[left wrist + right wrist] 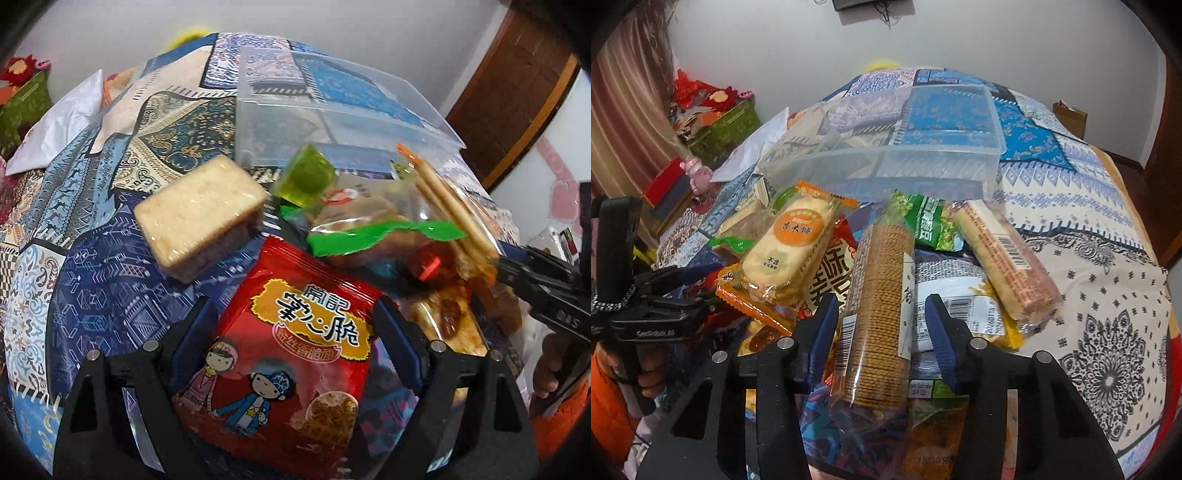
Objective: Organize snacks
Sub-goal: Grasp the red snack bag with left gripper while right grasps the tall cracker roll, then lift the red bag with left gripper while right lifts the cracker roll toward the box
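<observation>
1. Snacks lie heaped on a patchwork bedspread (110, 295) in the left wrist view. The left gripper (291, 332) has its jaws clamped on a red noodle-snack packet (295, 332), one blue pad against each side edge.
2. Beyond that packet sit a wrapped pale cake block (201, 216), a green jelly cup (306, 175) and a clear bag with a green torn edge (384, 232). A clear plastic box (332, 107) stands behind the heap. The right gripper (495, 264) enters from the right edge, its tip against the heap, but whether it is closed cannot be told from this view.
3. In the right wrist view the right gripper (882, 325) has its jaws apart on either side of a long sleeve of round crackers (879, 306); the pads seem just clear of the wrapper.
4. Around the sleeve lie an orange rice-cracker pack (790, 251) to the left, a green pea packet (931, 221) behind, and a wafer pack with a barcode (1004, 262) to the right.
5. The clear plastic box (886, 155) stands just behind the pile, and the left gripper's body shows at the left edge.
</observation>
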`<act>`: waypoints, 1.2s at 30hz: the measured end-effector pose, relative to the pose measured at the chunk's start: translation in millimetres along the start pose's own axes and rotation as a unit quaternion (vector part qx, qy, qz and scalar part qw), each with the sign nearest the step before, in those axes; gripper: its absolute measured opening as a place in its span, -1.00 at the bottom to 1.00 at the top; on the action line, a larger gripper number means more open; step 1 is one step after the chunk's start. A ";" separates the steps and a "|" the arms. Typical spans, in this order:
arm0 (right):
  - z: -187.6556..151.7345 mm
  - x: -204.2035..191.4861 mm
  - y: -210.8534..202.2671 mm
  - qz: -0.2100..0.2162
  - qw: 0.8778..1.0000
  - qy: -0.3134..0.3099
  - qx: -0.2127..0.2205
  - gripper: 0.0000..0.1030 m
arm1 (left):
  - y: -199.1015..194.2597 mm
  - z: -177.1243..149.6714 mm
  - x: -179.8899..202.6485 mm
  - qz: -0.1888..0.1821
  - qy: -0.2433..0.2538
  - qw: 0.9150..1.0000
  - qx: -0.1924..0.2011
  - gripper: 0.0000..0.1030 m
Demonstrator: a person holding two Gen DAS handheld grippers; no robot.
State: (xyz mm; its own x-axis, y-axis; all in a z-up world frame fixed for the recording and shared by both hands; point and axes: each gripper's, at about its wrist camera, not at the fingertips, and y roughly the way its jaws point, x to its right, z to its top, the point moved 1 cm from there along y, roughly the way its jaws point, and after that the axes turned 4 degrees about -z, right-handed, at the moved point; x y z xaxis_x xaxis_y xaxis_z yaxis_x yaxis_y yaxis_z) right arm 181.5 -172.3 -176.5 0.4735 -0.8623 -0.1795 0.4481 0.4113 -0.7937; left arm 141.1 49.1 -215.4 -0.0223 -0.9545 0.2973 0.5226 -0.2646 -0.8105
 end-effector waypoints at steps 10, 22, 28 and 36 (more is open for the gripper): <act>-0.3 -1.2 3.7 -0.004 1.000 0.001 -0.008 -0.26 | -1.3 -11.5 8.3 -0.002 0.020 1.000 -0.009 0.68; -0.2 -0.7 4.6 -0.010 1.000 0.004 -0.006 -0.32 | -2.9 -20.9 12.6 -0.008 0.007 0.999 -0.032 0.81; -3.1 -0.8 0.4 -0.012 1.000 0.005 -0.008 -0.34 | -12.1 -25.5 17.6 -0.002 0.013 0.999 -0.031 0.81; -7.1 -1.9 -4.5 -0.020 1.000 0.005 -0.002 -0.39 | -10.8 -36.6 16.3 0.009 0.019 0.999 -0.038 0.59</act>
State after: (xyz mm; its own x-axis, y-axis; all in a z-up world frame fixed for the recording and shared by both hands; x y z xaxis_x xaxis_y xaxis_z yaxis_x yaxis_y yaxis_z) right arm 173.2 -174.6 -176.7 0.4480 -0.8808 -0.1531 0.4636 0.3753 -0.8026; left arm 103.9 31.4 -220.2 -0.0454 -0.9635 0.2638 0.4571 -0.2548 -0.8521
